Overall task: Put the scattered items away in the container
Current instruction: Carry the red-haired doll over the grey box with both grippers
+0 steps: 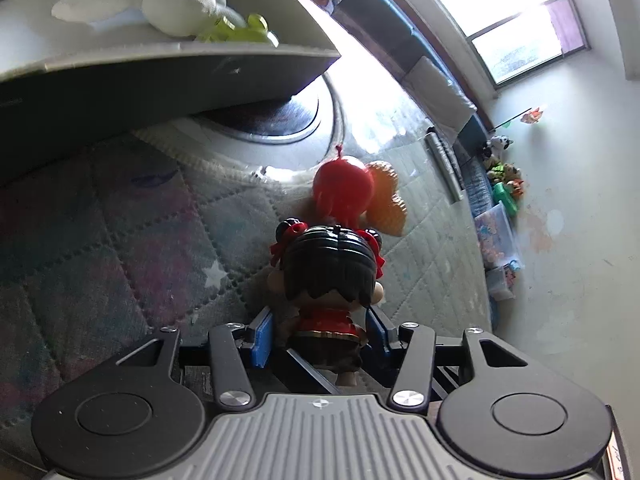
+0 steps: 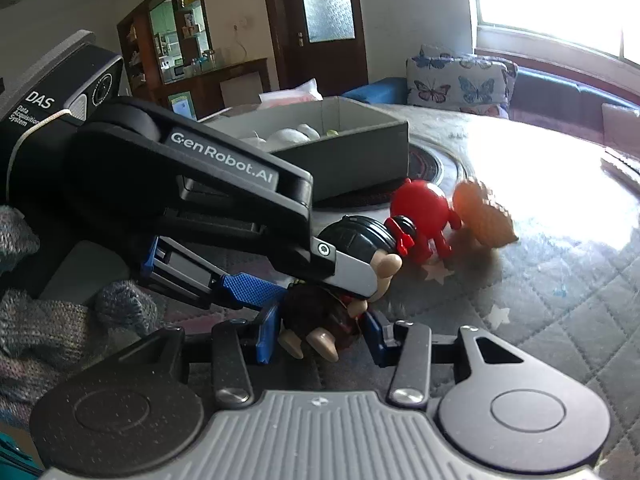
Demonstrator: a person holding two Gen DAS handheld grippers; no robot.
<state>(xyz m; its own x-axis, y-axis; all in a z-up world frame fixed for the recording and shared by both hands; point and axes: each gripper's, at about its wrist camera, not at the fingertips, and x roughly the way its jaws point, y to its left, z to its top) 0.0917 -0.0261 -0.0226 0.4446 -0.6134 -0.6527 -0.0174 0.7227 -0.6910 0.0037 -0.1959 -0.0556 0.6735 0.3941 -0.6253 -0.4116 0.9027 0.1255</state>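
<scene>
A black-haired doll in a red dress (image 1: pixel 332 280) lies on the quilted table cover. My left gripper (image 1: pixel 323 334) has its blue pads on both sides of the doll's body. My right gripper (image 2: pixel 320 334) closes on the doll's legs (image 2: pixel 316 340); the left gripper's body (image 2: pixel 192 184) crosses that view. Beyond the doll lie a red round-headed figure (image 1: pixel 342 194) (image 2: pixel 420 208) and an orange textured toy (image 1: pixel 386 204) (image 2: pixel 482 214). The grey box (image 1: pixel 172 60) (image 2: pixel 356 160) holds a white plush rabbit (image 1: pixel 160 4) and a yellow-green toy (image 1: pixel 240 30).
The box stands on a dark round disc (image 2: pixel 424 168). A butterfly cushion (image 2: pixel 456 80) sits behind the table. Small toys and plastic bins (image 1: pixel 498 232) line the wall below a bright window.
</scene>
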